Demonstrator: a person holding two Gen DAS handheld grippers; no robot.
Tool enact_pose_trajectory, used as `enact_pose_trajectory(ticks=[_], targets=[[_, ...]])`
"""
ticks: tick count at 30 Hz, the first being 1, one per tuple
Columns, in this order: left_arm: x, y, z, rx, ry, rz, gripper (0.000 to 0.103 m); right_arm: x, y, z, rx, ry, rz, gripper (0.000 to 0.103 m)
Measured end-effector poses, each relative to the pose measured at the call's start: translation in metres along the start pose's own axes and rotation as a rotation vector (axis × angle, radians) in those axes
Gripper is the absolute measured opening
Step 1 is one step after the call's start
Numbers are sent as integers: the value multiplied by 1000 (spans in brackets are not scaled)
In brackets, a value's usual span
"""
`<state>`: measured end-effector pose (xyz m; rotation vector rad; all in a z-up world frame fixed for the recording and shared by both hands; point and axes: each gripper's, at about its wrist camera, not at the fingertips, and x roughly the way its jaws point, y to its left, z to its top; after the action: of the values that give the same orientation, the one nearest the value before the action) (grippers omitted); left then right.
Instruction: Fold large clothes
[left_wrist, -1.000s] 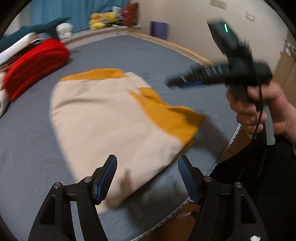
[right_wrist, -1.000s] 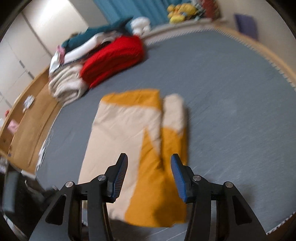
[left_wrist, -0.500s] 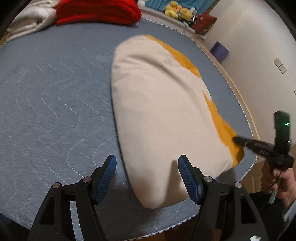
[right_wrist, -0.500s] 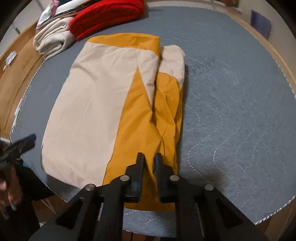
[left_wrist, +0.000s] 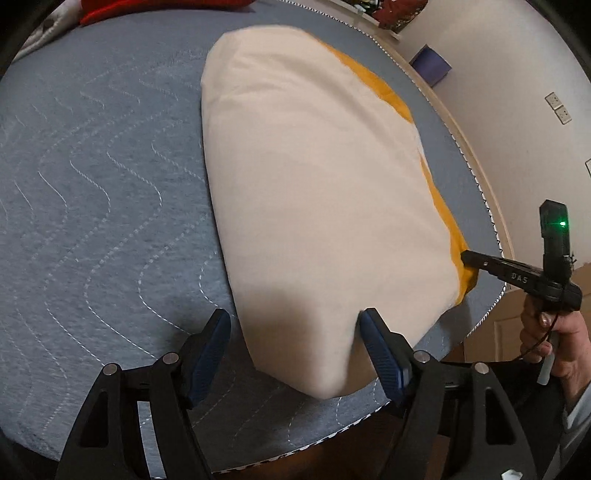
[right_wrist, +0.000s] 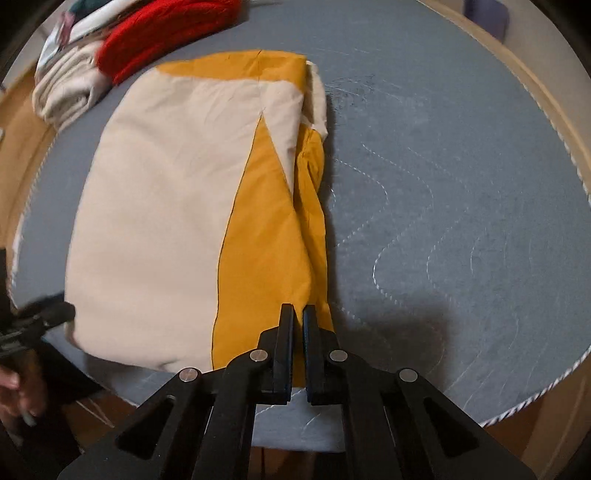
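A folded cream and mustard garment (left_wrist: 314, 184) lies on the grey quilted mattress (left_wrist: 92, 184), its near end close to the mattress edge. My left gripper (left_wrist: 293, 315) straddles the near cream corner and its jaws are opening. The right-hand pad (left_wrist: 369, 328) dents the cloth; the other stands just off its edge. My right gripper (right_wrist: 298, 308) is shut, with its tips on the mustard panel (right_wrist: 266, 240) at the near corner. I cannot tell whether any cloth is pinched. From the left wrist view, the right gripper (left_wrist: 464, 255) pokes the mustard corner, held by a hand (left_wrist: 546, 332).
A red folded garment (right_wrist: 166, 33) and a cream pile (right_wrist: 66, 88) sit at the mattress's far left. The piped mattress edge (right_wrist: 535, 395) runs close below the grippers. A purple object (left_wrist: 430, 68) leans on the wall beyond. Bare grey mattress (right_wrist: 461, 184) lies right of the garment.
The right gripper went from open to shut and sank onto the mustard corner. The left gripper rolled and dropped toward the cream corner, which now sits between its fingers.
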<state>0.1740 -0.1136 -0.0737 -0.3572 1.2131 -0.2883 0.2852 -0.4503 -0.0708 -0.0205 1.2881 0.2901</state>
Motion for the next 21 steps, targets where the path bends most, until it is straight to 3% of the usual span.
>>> enact_pose_trajectory(ticks=[2,5,8,13,21], targets=[[-4,-3,0,23,-12,-26,67,4,4,3,-2,15,-17,4],[23,-2,-10,100,67,70,70,22,9,-2,-29,86,-69,4],[34,5,-11,40,98,64,71,38,14,-9,-64,136,-99,4],[28,-10,-13,90,77,98,71,34,19,-10,-73,98,-111,4],[25,8,-10,36,92,71,73,26,43,-19,-173,19,-160,7]])
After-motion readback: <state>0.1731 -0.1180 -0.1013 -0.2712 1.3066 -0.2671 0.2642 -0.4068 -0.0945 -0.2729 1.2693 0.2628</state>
